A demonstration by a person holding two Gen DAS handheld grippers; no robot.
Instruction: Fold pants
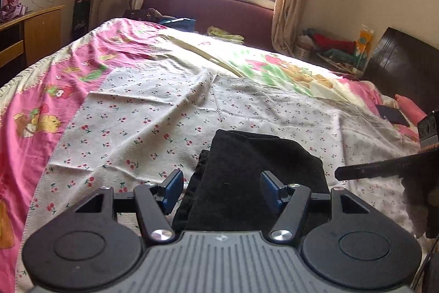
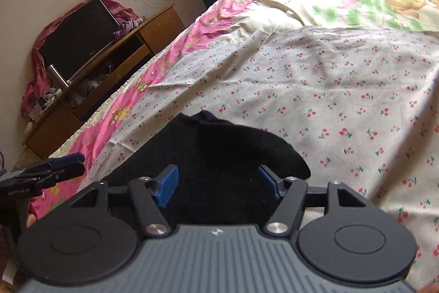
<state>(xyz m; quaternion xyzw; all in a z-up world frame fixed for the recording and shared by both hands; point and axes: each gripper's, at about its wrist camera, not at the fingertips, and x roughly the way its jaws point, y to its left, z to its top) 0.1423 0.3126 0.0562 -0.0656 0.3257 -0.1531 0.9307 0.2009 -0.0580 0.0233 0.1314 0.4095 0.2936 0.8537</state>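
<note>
Covering frame centre: bed (image 1: 82,51), cherry-print sheet (image 1: 153,122). Lying lower centre, just ahead of both tools: folded black pants (image 1: 255,169), long axis toward window. Left gripper (image 1: 222,190), right gripper (image 2: 216,186): jaws apart, gripping nothing, pants beneath gap.

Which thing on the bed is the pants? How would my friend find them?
Look at the big bed under the window. A white cloth with little red cherries lies on it, and the pants sit folded on its near end. They are the only plain black thing there.
</note>
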